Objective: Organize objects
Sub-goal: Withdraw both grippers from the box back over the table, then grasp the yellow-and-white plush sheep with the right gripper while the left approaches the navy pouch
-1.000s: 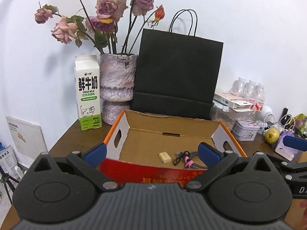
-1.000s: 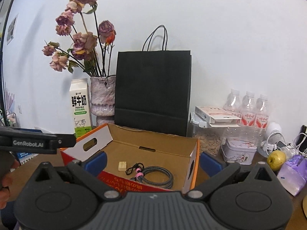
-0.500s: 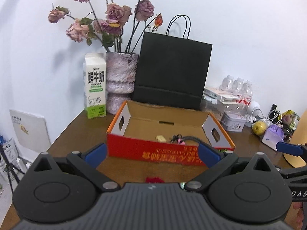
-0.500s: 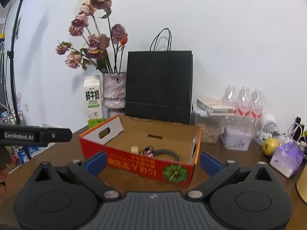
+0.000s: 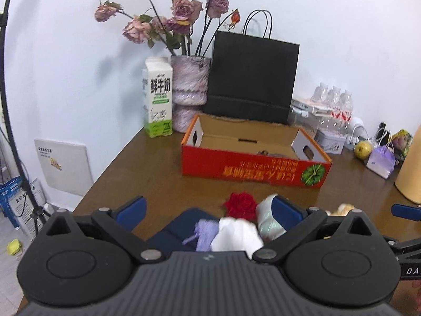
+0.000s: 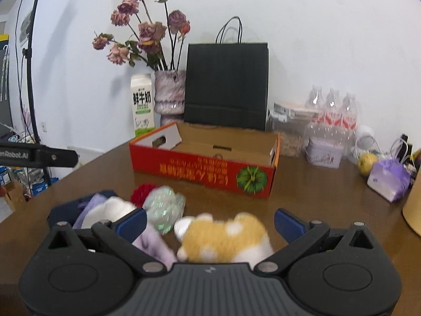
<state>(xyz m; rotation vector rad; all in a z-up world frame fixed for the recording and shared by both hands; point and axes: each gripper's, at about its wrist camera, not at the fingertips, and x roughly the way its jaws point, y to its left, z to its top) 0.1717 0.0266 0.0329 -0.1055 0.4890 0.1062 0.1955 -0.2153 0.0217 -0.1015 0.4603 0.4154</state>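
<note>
White wall backs a brown table (image 5: 147,166) where a black paper bag (image 5: 251,79), a milk carton (image 5: 158,97) and a vase of dried roses (image 5: 189,84) stand behind the open red cardboard box (image 5: 252,169) at 12 o'clock. Nearer, a pile lies loose: red fabric rose (image 5: 240,205), shiny crumpled ball (image 6: 164,208), white cloth (image 5: 236,237), purple cloth (image 5: 205,233), navy cloth (image 5: 179,226). The left gripper (image 5: 208,210) hovers wide over the cloths, and the right gripper (image 6: 210,221) spreads wide around an orange-and-white plush (image 6: 226,237), pads apart from it.

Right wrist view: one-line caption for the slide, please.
Open right gripper over a plush toy near soft items, red cardboard box behind.
</note>
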